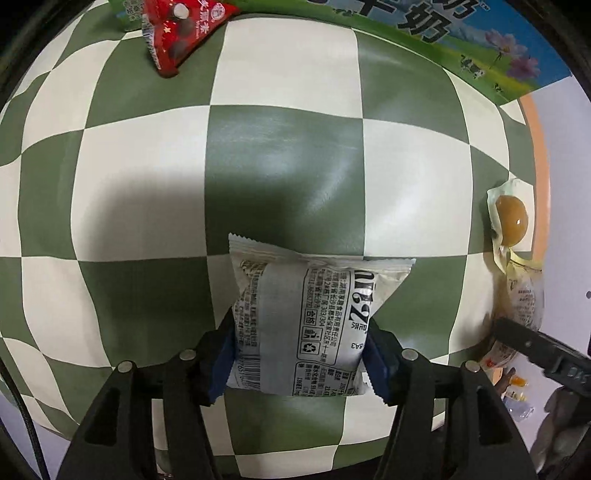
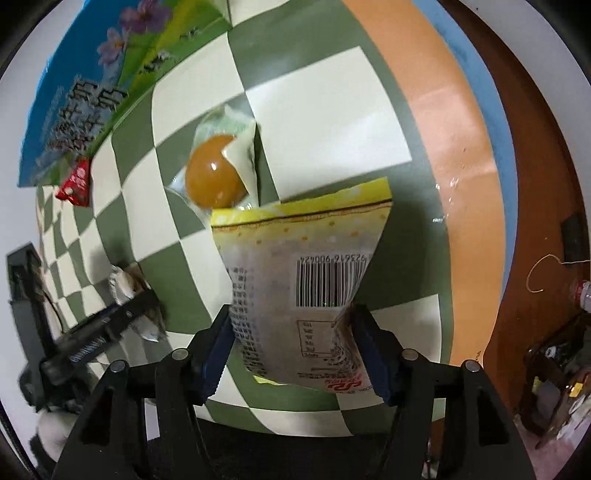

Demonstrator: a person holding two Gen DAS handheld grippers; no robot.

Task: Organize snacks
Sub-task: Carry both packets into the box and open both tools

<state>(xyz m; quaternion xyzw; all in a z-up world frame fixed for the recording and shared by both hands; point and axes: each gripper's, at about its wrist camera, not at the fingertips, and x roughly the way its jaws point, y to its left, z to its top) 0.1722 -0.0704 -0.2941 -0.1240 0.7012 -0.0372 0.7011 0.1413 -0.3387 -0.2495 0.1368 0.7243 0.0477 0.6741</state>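
On the green-and-white checkered cloth (image 1: 280, 155), the left gripper (image 1: 299, 354) pinches a white snack packet (image 1: 295, 314) and the right gripper (image 2: 291, 354) a yellow-topped packet (image 2: 299, 266), probably for carrying toward the milk carton box (image 1: 461, 40) at one o'clock.

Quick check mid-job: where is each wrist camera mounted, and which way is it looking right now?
Left wrist: on the left hand-held gripper, looking steeply down at the checkered cloth; its fingers clamp a white snack packet.
Right wrist: on the right hand-held gripper, also facing down; its fingers clamp a yellow-topped packet.
Shared: the packaged egg, red packet, milk carton; each sees the other gripper.
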